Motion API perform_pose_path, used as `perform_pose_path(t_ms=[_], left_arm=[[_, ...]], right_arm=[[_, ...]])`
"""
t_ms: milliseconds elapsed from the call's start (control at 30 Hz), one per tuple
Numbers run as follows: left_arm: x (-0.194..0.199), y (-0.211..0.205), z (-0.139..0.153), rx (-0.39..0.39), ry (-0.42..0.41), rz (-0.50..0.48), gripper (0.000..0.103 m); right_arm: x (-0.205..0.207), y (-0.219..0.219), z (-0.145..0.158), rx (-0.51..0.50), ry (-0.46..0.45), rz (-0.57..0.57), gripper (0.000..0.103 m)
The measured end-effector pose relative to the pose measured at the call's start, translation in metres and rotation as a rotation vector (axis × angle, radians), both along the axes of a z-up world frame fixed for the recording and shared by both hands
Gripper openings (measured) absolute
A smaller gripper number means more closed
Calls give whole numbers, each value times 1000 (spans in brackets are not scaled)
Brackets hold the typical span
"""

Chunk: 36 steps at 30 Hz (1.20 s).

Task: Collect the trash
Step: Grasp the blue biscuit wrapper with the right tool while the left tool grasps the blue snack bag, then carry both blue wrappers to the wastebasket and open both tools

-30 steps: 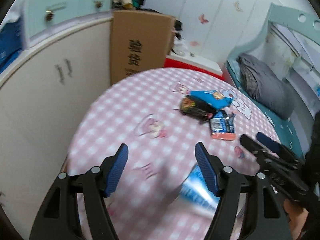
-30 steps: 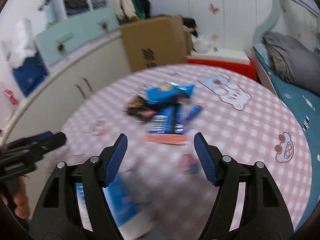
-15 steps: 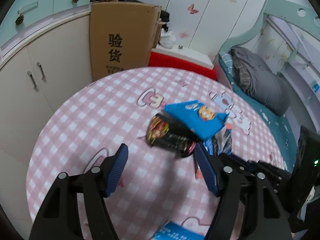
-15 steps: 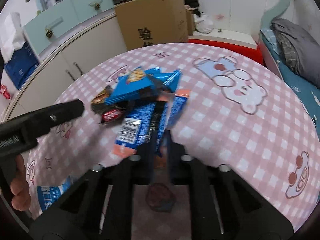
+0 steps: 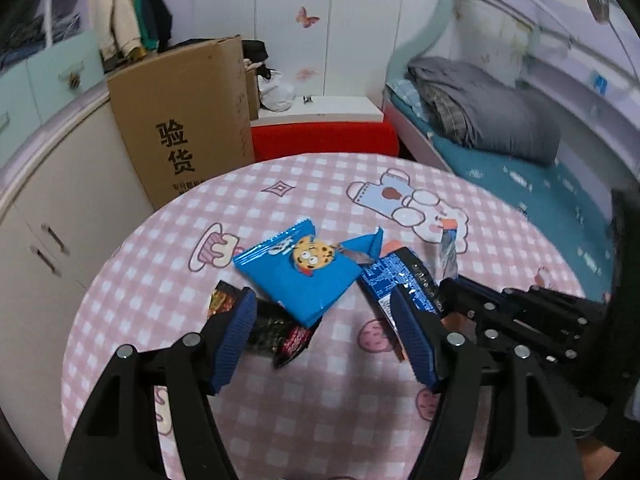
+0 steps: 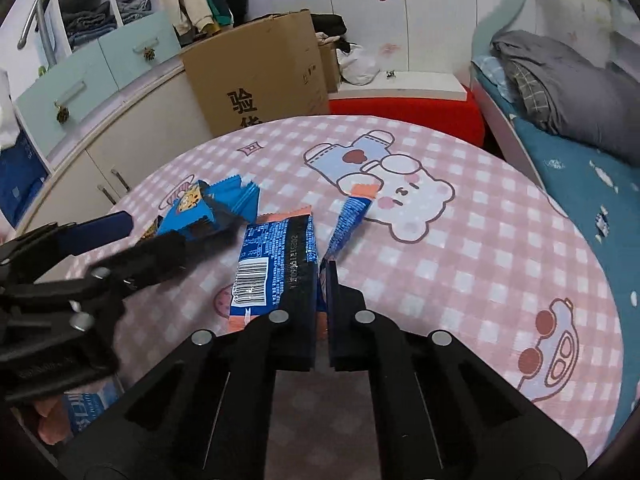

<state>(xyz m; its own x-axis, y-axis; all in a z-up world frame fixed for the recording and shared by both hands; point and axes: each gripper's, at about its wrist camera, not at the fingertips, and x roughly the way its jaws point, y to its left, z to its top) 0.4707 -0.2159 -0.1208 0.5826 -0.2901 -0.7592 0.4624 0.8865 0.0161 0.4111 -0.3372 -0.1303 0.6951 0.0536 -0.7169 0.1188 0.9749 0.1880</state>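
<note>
Gripping the dark-blue foil wrapper with the white barcode panel [image 6: 276, 264] by its near edge, our right gripper [image 6: 320, 280] has its jaws pressed almost together on it, while our left gripper [image 5: 324, 334] hangs wide open and empty over the bright-blue cookie-face packet [image 5: 298, 274] and the crumpled black-and-red snack wrapper [image 5: 276, 330]. All of this lies on the pink checked tablecloth [image 6: 500, 240]. We judge the pinch thin: slick foil caught only at the rim could slide free on lifting. The narrow blue torn strip with an orange end [image 6: 352, 212] sits just beside it and might be dragged along. The two grippers are close, so a clash is possible. No bin appears in either view. The black wrapper is partly hidden under the blue packet, and a light-blue packet [image 6: 86, 408] is cut off at the table's near edge.
</note>
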Motion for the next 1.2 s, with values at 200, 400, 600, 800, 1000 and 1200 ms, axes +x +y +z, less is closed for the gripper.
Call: perform_pose_path(t_ms=[200,400,600,800,1000,1200], left_arm=[[18,1,-11,19,89,46,32],[12,12,-4,-21,47,74,4],[-4,34,25,-101,-27,93,2],[-32,68,48,-135,-60,128,2],[-62,121,65,-176,-67,180,2],[-100,192,69,-197,-72,252,2]], right_arm=[[0,3,1,16,-4,19,4],[-3,9,7,18,-40,41,4],[-10,12,17,36,-90,61,4],[-19,29,36,35,-147,95,4],[-36,76,59,17,-181,174,4],[-59,148,90,-7,-221,287,4]])
